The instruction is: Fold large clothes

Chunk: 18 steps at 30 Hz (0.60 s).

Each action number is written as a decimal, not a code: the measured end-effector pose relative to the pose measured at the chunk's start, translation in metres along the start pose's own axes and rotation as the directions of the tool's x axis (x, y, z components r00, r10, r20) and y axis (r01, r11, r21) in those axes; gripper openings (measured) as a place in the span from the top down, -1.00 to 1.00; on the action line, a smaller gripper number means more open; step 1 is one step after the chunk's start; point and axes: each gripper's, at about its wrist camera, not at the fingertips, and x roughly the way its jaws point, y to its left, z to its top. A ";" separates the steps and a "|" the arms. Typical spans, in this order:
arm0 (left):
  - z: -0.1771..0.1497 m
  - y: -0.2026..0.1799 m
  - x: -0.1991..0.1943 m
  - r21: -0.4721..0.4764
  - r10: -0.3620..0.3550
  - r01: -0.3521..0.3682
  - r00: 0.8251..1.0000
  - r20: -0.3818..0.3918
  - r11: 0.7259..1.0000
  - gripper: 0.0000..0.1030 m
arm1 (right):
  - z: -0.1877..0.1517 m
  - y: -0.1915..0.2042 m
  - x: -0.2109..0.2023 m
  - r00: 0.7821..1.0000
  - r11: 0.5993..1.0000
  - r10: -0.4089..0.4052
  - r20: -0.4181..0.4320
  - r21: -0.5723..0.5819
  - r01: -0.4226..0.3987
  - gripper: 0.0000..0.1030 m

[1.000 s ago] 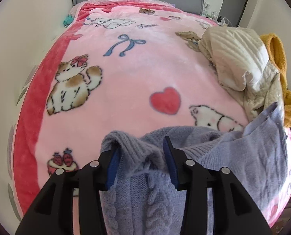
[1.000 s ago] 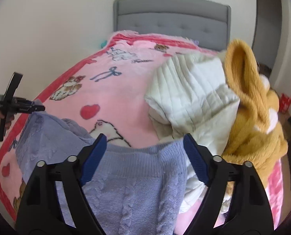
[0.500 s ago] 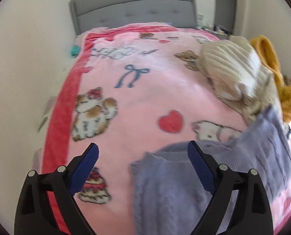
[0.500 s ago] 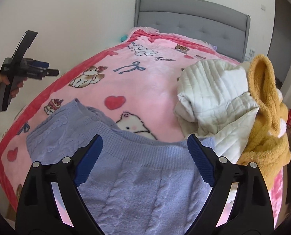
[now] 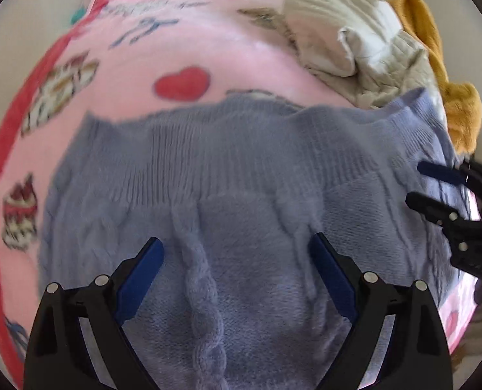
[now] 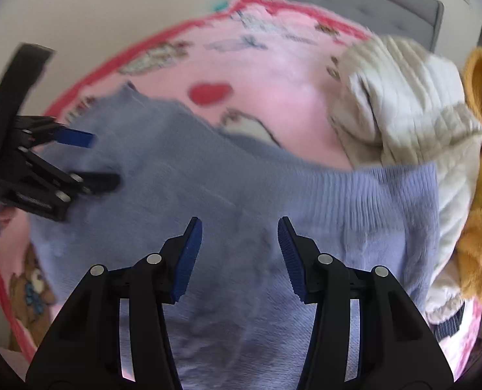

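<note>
A lavender cable-knit sweater (image 5: 241, 178) lies spread on the pink cartoon blanket (image 5: 208, 42), ribbed hem toward the headboard. My left gripper (image 5: 234, 243) hovers wide open over its middle, a knit cable running between the fingers, pads clear of the fabric. It also shows at the left of the right wrist view, as the left gripper (image 6: 104, 159). My right gripper (image 6: 239, 227) hangs above the sweater (image 6: 208, 178) near the hem; its jaws are closing with a gap still between the pads. From the left wrist camera the right gripper (image 5: 414, 182) sits at the sweater's right edge.
A cream quilted garment (image 6: 403, 104) and a mustard fleece garment (image 6: 481, 162) are heaped against the sweater's right side, also seen as the cream garment (image 5: 354, 42) and mustard fleece (image 5: 436, 65). A grey headboard (image 6: 338, 3) stands at the far end. The bed's red-trimmed edge runs along the left.
The left gripper let go of the sweater's bunched edge, opened wide and came down over its middle. The right gripper sank toward the sweater and its jaws narrowed. The sweater now lies flatter.
</note>
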 end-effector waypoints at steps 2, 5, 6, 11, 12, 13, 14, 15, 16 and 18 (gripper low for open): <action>-0.006 0.008 0.006 -0.036 -0.024 0.025 1.000 0.003 0.999 -0.78 | -0.011 -0.008 0.010 0.999 0.999 -0.016 -0.030 0.032 0.017 0.11; -0.011 0.007 0.012 -0.024 -0.025 0.025 1.000 -0.001 0.999 -0.79 | -0.026 -0.019 0.015 0.999 0.998 -0.010 -0.039 0.057 0.013 0.11; -0.011 0.008 0.012 -0.025 -0.026 0.026 1.000 -0.001 0.999 -0.79 | -0.028 -0.019 0.016 0.999 0.999 -0.020 -0.040 0.047 0.022 0.11; -0.010 0.010 0.019 -0.024 -0.024 0.024 1.000 -0.003 0.999 -0.82 | -0.031 -0.019 0.023 0.998 0.998 -0.037 -0.041 0.044 0.039 0.10; -0.009 0.011 0.020 -0.023 -0.022 0.022 1.000 -0.003 1.000 -0.83 | -0.031 -0.020 0.023 0.999 0.998 -0.029 -0.045 0.060 0.032 0.09; -0.009 0.011 0.021 -0.022 -0.020 0.020 1.000 -0.003 1.000 -0.84 | -0.030 -0.021 0.023 0.999 0.997 -0.022 -0.048 0.071 0.026 0.08; -0.008 0.010 0.020 -0.018 -0.014 0.014 1.000 -0.005 1.000 -0.84 | -0.028 -0.022 0.022 0.999 0.997 -0.016 -0.047 0.080 0.019 0.02; -0.007 0.008 0.017 -0.011 -0.008 0.008 1.000 -0.005 1.000 -0.84 | -0.026 -0.021 0.019 0.999 0.996 0.004 -0.043 0.091 -0.001 -0.03; -0.006 0.007 0.013 -0.007 -0.006 0.006 1.000 -0.006 1.000 -0.84 | -0.024 -0.021 0.014 0.999 0.995 0.028 -0.032 0.099 -0.025 -0.16; -0.005 0.009 0.000 -0.002 -0.002 0.002 1.000 -0.007 1.000 -0.84 | -0.018 -0.018 -0.005 0.998 0.992 0.063 0.030 0.105 -0.066 -0.37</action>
